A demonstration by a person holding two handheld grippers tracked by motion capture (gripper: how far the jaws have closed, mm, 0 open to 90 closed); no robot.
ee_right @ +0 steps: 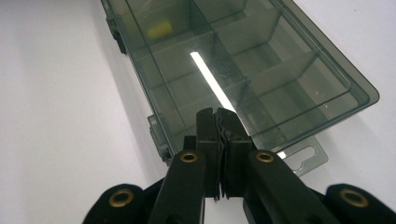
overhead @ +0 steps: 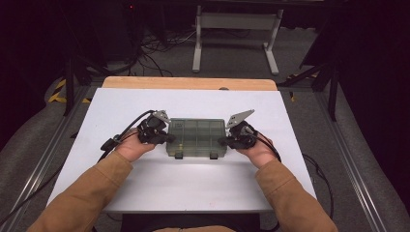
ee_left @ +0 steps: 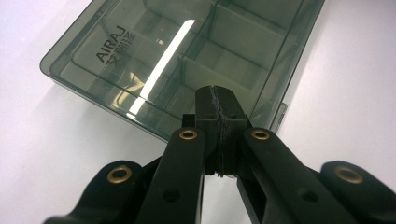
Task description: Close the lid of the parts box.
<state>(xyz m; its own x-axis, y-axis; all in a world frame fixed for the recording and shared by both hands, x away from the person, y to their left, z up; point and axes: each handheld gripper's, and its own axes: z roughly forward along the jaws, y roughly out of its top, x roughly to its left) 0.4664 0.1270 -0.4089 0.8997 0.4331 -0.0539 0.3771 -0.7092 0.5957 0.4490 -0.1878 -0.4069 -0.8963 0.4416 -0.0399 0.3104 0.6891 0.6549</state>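
Smoky translucent plastic makes up the compartment box, which lies flat and closed on the white desk, its two latches toward the person. The left gripper presses against the box's left end and the right gripper against its right end, each with jaws fully closed on nothing. Bracing both ends likely steadies or squares the box before the latches are worked.
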